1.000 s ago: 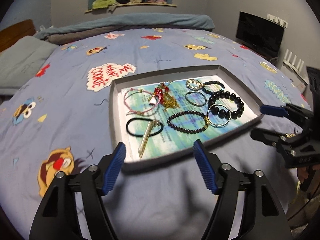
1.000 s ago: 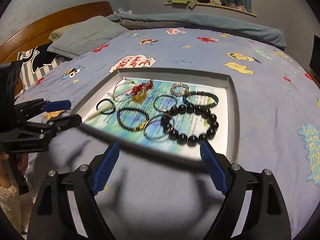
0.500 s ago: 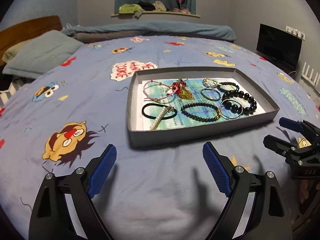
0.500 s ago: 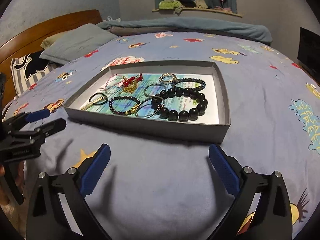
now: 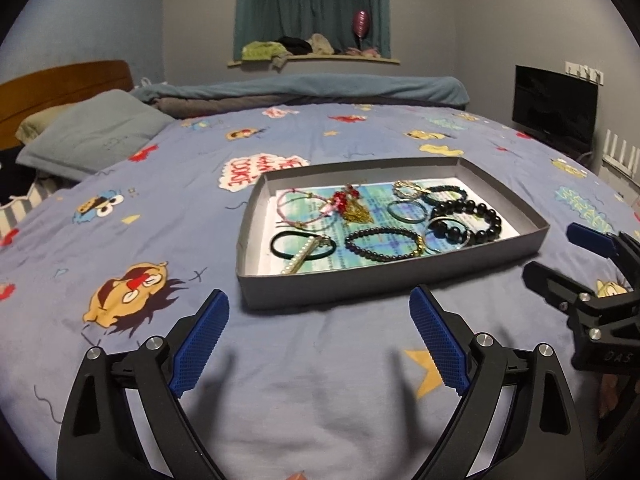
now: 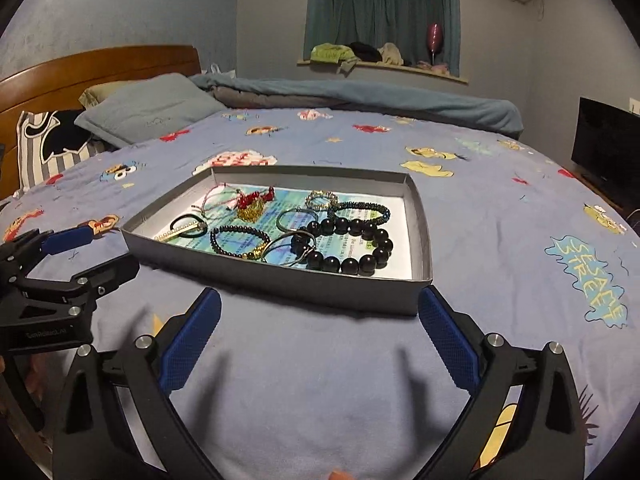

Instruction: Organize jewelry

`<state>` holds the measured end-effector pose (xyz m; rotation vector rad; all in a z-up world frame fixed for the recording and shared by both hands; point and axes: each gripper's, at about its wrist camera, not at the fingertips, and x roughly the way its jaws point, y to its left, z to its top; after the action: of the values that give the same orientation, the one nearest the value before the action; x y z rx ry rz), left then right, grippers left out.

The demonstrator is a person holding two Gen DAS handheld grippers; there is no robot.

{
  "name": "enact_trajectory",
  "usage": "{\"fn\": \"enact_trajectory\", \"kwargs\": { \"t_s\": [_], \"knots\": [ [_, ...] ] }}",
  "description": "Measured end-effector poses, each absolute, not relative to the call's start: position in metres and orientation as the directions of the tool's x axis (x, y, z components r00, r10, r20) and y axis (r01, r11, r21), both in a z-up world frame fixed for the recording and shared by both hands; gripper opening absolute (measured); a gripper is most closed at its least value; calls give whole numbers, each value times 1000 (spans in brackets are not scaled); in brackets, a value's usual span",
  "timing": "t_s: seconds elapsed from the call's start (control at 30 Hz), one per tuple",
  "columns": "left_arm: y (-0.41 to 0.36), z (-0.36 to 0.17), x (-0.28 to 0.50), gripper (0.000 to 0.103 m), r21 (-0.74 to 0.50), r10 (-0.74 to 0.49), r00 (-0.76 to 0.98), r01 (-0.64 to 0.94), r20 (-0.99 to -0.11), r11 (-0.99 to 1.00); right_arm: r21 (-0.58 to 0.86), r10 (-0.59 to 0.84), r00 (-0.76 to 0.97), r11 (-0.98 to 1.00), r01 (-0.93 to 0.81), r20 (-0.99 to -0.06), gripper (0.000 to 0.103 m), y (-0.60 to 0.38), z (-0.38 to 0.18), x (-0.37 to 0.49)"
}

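Both grippers are now sitting farther back from the shallow grey cardboard tray (image 5: 400,280) than a second ago, so the whole tray is showing ahead of them instead of filling the view. Their jaws have just been opening, and nothing is between them. The left gripper (image 5: 319,344) with blue ribbed pads is standing wide apart over the blue cartoon bedspread (image 5: 160,208), with the tray's near wall just ahead of its tips. The right gripper (image 6: 319,340) is standing wide apart too, and the tray's near right corner is sitting just in front of its right pad. In the right wrist view the left gripper is showing low at the left side, beside the tray's left end. Inside the tray, on a blue-green printed paper (image 6: 280,216), the jewelry is lying in a loose bunch. A big bracelet of round black beads (image 6: 352,248) is lying nearest the right gripper, touching a thin silver wire hoop (image 6: 288,246). A bracelet of small dark beads (image 5: 382,242) is lying near the middle. A black hair tie (image 5: 302,246) with a row of small white pearls across it is lying ahead of the left gripper. Farther back are lying a pink cord bracelet (image 5: 298,206) and a red and gold charm piece (image 5: 352,206). A grey-blue pillow (image 5: 96,136) is lying far off to the left.
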<state>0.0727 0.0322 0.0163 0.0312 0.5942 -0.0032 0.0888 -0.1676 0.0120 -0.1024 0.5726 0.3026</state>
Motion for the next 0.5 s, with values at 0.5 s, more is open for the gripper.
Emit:
{"fn": "enact_trajectory", "kwargs": {
  "t_s": [0.5],
  "knots": [
    [34, 17, 70, 92, 29, 29, 851, -16, -525, 999, -14, 231, 827, 961, -276, -513, 97, -172, 13, 86]
  ]
}}
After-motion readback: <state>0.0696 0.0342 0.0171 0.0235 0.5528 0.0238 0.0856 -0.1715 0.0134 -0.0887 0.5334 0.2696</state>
